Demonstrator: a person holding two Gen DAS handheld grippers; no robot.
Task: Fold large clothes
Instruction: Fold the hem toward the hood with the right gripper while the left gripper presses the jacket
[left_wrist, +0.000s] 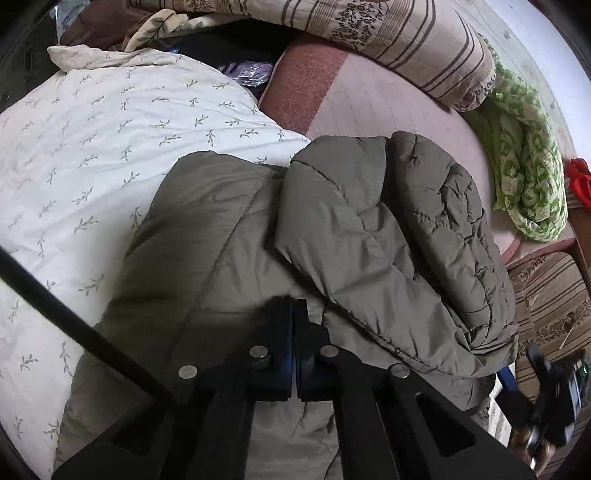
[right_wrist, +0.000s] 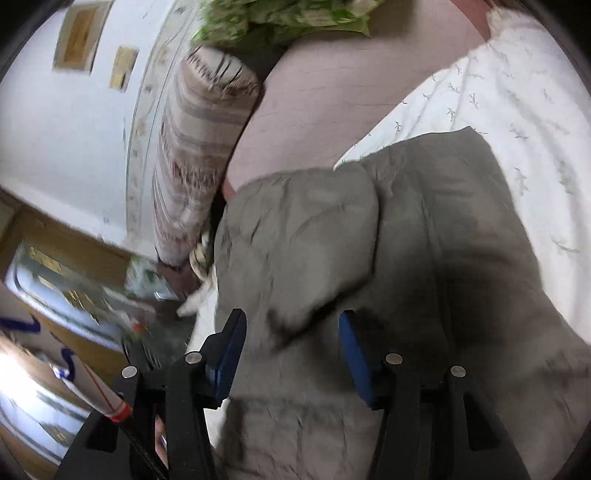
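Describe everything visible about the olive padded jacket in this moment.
The olive padded jacket is a quilted, puffy garment of matte, slightly crinkled fabric with stitched seams. It lies spread on the bed, partly over the white leaf-print duvet and the pink sheet. One sleeve or side panel is folded over its body, bunched toward the right. The left gripper is shut, with its tips at the fabric; whether it pinches it is unclear. The right gripper hangs open over it.
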